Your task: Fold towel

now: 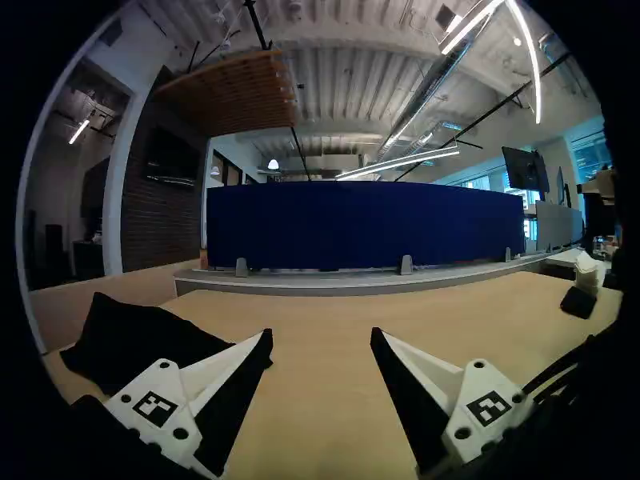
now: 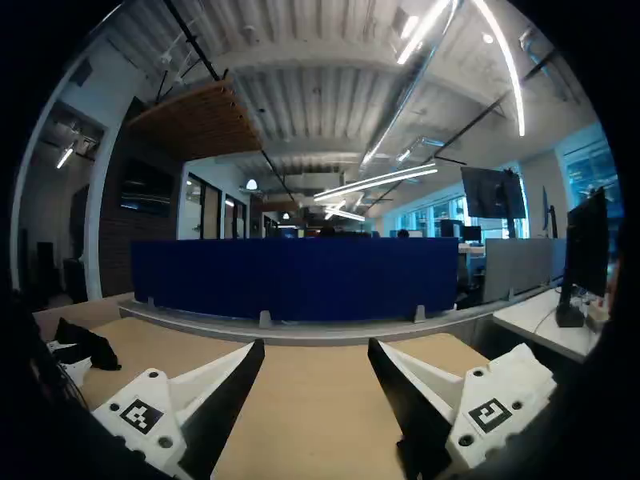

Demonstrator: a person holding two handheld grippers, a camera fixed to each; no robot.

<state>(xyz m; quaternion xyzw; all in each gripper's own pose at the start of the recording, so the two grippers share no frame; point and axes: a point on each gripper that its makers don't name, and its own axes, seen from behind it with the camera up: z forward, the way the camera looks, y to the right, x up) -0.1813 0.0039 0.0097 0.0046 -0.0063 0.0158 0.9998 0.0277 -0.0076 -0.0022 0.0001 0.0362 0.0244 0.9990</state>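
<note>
A dark, almost black towel (image 1: 132, 336) lies crumpled on the wooden table (image 1: 336, 320) at the left of the left gripper view. It sits just behind my left gripper's left finger. My left gripper (image 1: 320, 344) is open with nothing between its fingers, hovering low over the tabletop. In the right gripper view the towel (image 2: 84, 342) appears as a small dark heap at the far left of the table (image 2: 320, 400). My right gripper (image 2: 314, 356) is open and holds nothing, well to the right of the heap.
A blue divider panel (image 1: 360, 224) stands along the table's far edge, also seen as the blue panel (image 2: 296, 276). A small dark object (image 1: 578, 302) and a pale stack (image 1: 588, 272) sit at the right. A white desk with a monitor (image 2: 588, 252) stands to the right.
</note>
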